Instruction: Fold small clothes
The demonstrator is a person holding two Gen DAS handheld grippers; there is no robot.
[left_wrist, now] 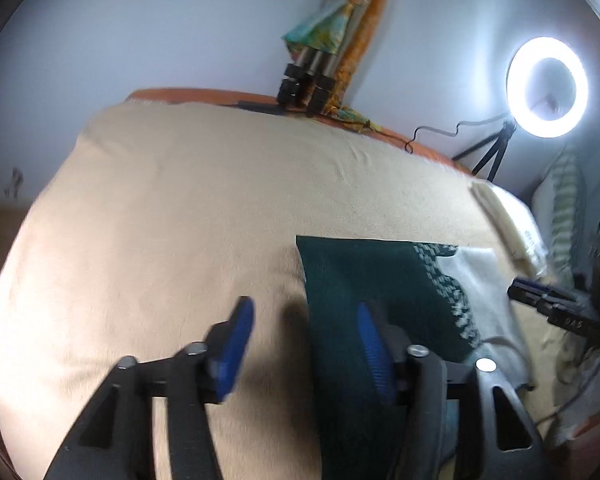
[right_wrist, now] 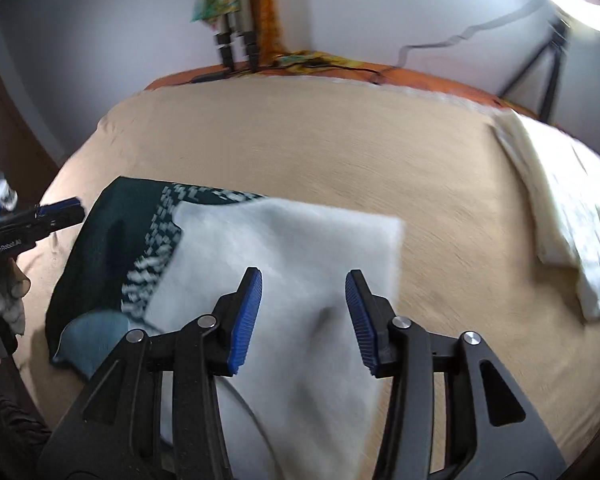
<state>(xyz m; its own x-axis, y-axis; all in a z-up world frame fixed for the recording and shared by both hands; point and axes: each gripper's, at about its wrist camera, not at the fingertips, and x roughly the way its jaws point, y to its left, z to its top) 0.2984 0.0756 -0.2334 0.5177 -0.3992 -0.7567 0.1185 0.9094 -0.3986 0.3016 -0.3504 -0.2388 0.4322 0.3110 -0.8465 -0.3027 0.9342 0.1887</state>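
**Both grippers poised over a flat garment, nothing gripped yet**

The garment (right_wrist: 228, 264), dark green on its left part, white on its right, with a checked band between, lies flat on the beige blanket (right_wrist: 340, 152) near the near edge of the bed. It looks spread out so that its edges can be reached for a fold.

The left gripper (left_wrist: 304, 344) is released, jaws wide, straddling the garment's left edge: one blue pad sits over bare blanket, the other over the green cloth. That placement suggests it is lining up to pinch this edge. The right gripper (right_wrist: 303, 316) is also released, jaws apart above the white part, with a small pucker in the cloth between them; whether the pads touch the fabric cannot be told.

The garment's far edge runs straight, and beyond it the blanket stretches free to the far side, giving room to carry an edge over. On the right lies a pale folded cloth (right_wrist: 568, 232), apart from the garment. A ring light (left_wrist: 547, 87) on a tripod stands at the far right, and tripod legs (left_wrist: 306, 92) at the far edge.
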